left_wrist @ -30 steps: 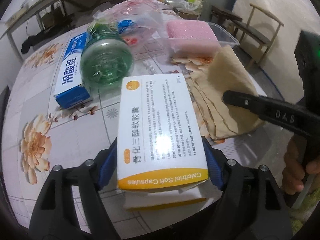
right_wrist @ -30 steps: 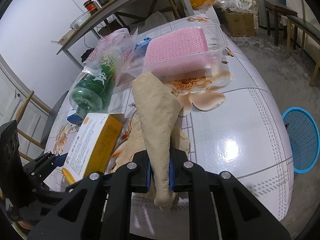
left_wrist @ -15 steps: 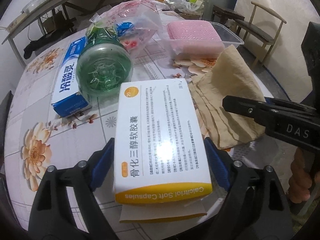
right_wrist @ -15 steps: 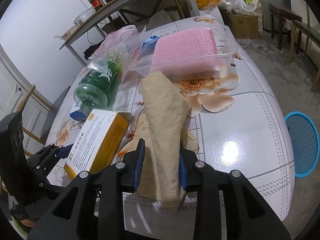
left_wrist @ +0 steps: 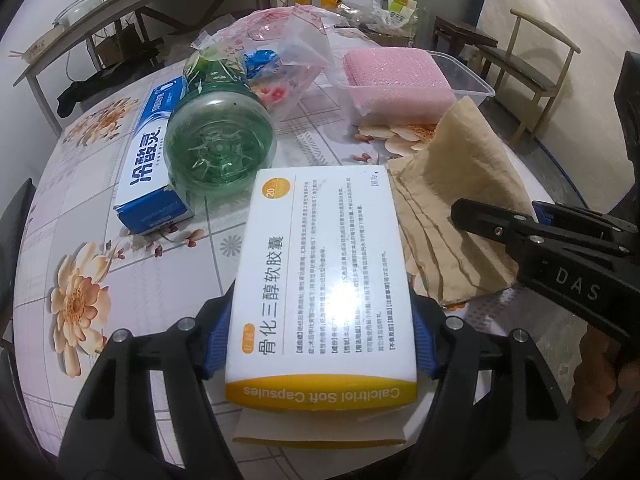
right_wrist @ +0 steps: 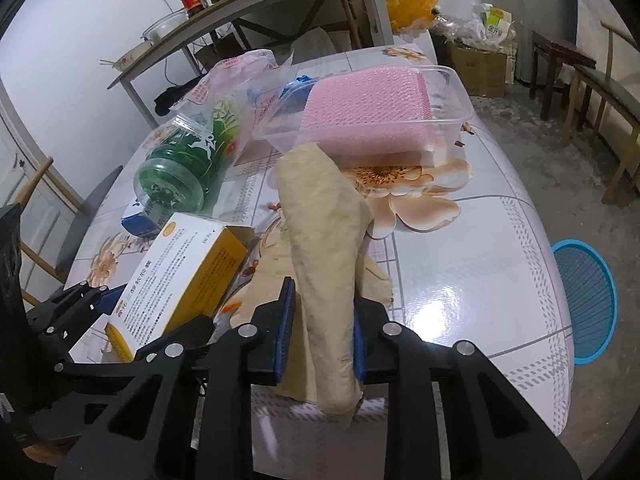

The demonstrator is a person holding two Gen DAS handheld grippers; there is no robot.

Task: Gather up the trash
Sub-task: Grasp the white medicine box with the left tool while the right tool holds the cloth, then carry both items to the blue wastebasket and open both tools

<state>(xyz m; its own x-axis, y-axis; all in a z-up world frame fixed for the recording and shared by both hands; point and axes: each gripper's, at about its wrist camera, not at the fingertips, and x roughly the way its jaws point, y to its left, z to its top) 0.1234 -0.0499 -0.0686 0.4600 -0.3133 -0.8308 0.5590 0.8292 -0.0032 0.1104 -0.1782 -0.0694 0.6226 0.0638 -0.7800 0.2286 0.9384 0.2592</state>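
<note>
The left gripper (left_wrist: 320,344) is clenched on the capsule box (left_wrist: 324,272), its long axis running forward along the fingers; the right gripper (right_wrist: 320,332) grips the brown napkin (right_wrist: 324,248); the blue basket (right_wrist: 584,300) sits on the floor to the right, nearer the right gripper, so the napkin likely goes first

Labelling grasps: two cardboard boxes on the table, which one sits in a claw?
The white-and-orange capsule box, flanked by the left claw. The blue-and-white box lies untouched on the floral table beside the green bottle.
</note>
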